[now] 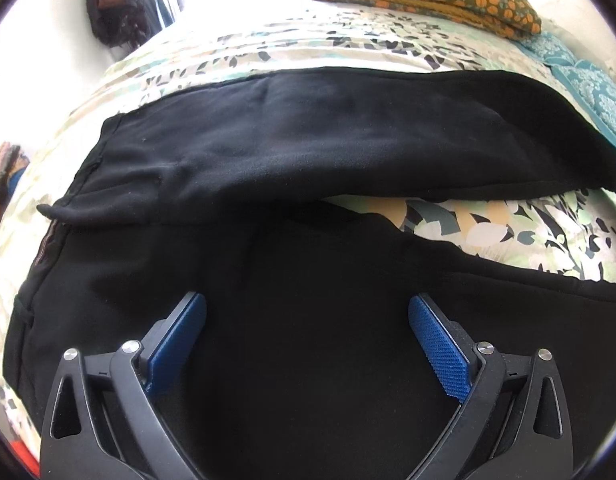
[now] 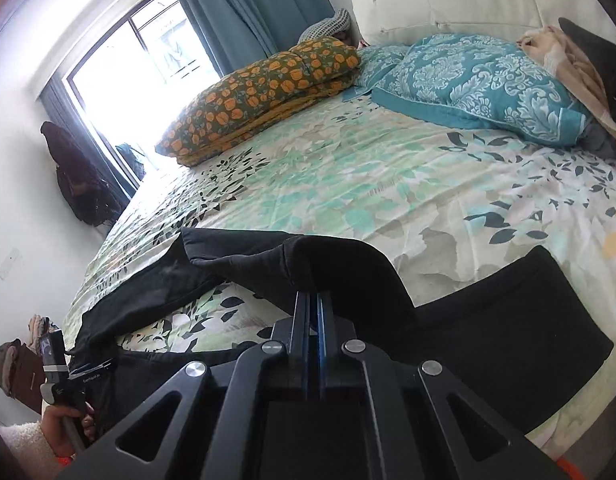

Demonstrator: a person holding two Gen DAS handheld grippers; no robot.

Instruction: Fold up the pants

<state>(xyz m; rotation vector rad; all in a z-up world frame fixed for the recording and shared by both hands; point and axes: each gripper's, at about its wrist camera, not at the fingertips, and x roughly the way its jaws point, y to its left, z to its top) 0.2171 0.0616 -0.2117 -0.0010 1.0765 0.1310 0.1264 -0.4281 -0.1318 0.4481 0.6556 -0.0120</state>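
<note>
Black pants (image 1: 292, 148) are laid across the bed (image 2: 347, 168), on the floral sheet, near its foot edge. From the left wrist view, the waist end is seen at the left and the two legs run to the right, so the long axis lies crosswise to the bed; the far leg and near leg part toward the right, with sheet showing between them.

Left gripper (image 1: 307, 312): the blue-padded fingers (image 1: 439, 354) are spread wide over the near leg's upper part, pointed steeply down. Nothing is held; contact with the cloth cannot be told.

Right gripper (image 2: 313, 300): the fingers are pressed fully together, and a fold of the far leg appears to be pinched and raised at their tips, the cloth draping off both sides. The near leg's cuff (image 2: 547, 320) lies flat to the right.

Risks, as judged: the thin pinch could slip, dropping the leg short of alignment; with the waist unpinned by the open left fingers, the whole garment could be dragged; the lifted leg could land twisted or bunched on the near leg.
</note>
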